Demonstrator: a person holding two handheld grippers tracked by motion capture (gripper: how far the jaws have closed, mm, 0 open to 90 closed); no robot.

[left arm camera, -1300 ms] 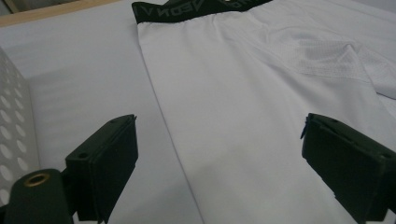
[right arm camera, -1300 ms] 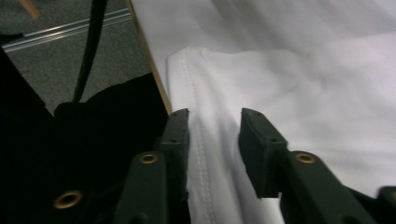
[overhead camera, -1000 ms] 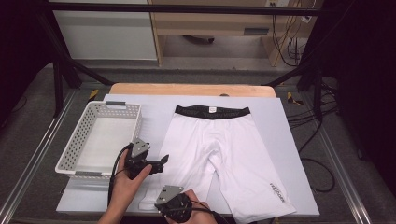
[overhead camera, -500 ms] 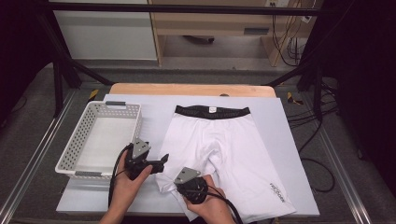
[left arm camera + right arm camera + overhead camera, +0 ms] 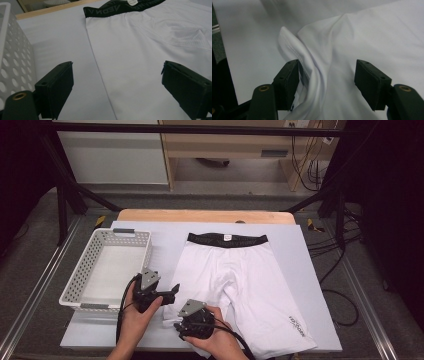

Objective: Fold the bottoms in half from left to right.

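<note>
a: high view first. the white shorts [image 5: 240, 285] lie flat on the bench [image 5: 165, 237], waistband away from the person. the right gripper [image 5: 181, 320] sits at the near hem of the left leg, the left gripper [image 5: 171, 291] just beside that leg's outer edge.

b: left gripper view?

a: fingers [image 5: 56, 87] wide apart, holding nothing; the shorts' side edge runs between them.

b: right gripper view?

a: the jaws have just been opening; the ruffled hem [image 5: 294, 51] stands between the fingers [image 5: 288, 80], brushing one, not pinched. best to catch both layers squarely before closing.

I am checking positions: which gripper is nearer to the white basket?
Left. The left gripper is just beside the white basket's near corner; the right gripper is farther off, over the shorts' leg hem.
</note>
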